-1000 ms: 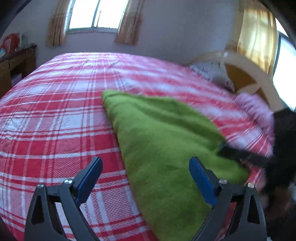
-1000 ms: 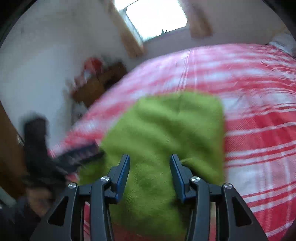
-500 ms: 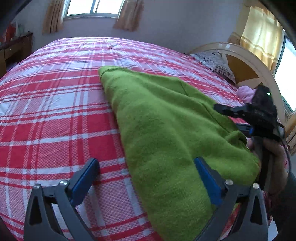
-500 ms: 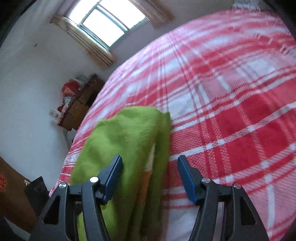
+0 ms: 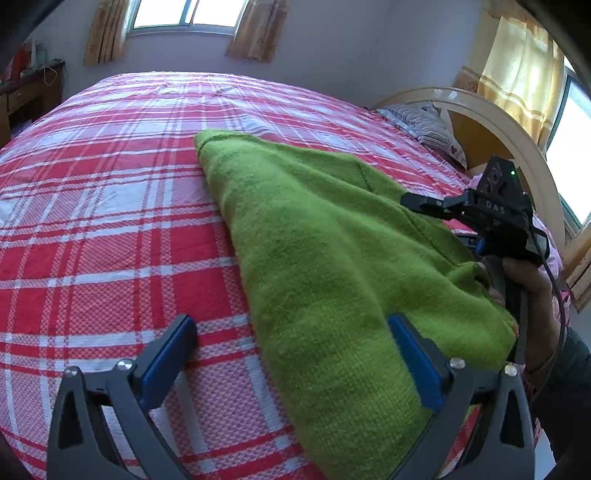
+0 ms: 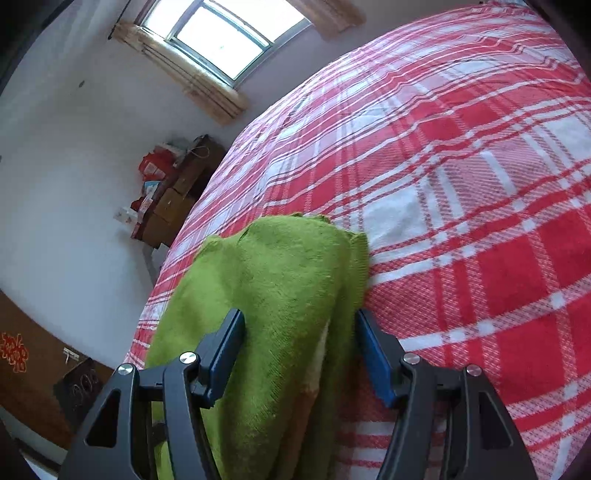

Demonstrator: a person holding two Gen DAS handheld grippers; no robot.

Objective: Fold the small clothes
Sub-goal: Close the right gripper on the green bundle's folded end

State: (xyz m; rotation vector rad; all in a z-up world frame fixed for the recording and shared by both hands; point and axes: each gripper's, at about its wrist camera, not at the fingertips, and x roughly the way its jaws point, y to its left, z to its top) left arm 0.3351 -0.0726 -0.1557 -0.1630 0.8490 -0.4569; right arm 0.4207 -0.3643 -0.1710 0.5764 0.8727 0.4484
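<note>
A green knitted garment (image 5: pixel 325 251) lies folded lengthwise on the red plaid bed (image 5: pixel 110 229). My left gripper (image 5: pixel 291 325) is open wide and low over its near end. The left finger hangs over bare sheet and the right finger over the knit, so the garment's left edge runs between them. My right gripper (image 6: pixel 299 317) is open around the garment's thick folded right edge (image 6: pixel 295 295); the knit fills the gap and does not look squeezed. In the left wrist view a hand (image 5: pixel 528 291) holds that gripper, and its upper finger (image 5: pixel 424 203) shows above the knit.
Pillows (image 5: pixel 428 125) and a curved headboard (image 5: pixel 491 122) stand at the bed's right end. A wooden cabinet with boxes (image 6: pixel 166 192) stands against the wall beyond the bed's far side. Curtained windows (image 5: pixel 184 14) are behind. The bed's edge runs close below the grippers.
The right gripper swung round to the garment's right edge, dropped lower and spread its jaws wider around the fold. The left gripper opened a little more and stayed in place.
</note>
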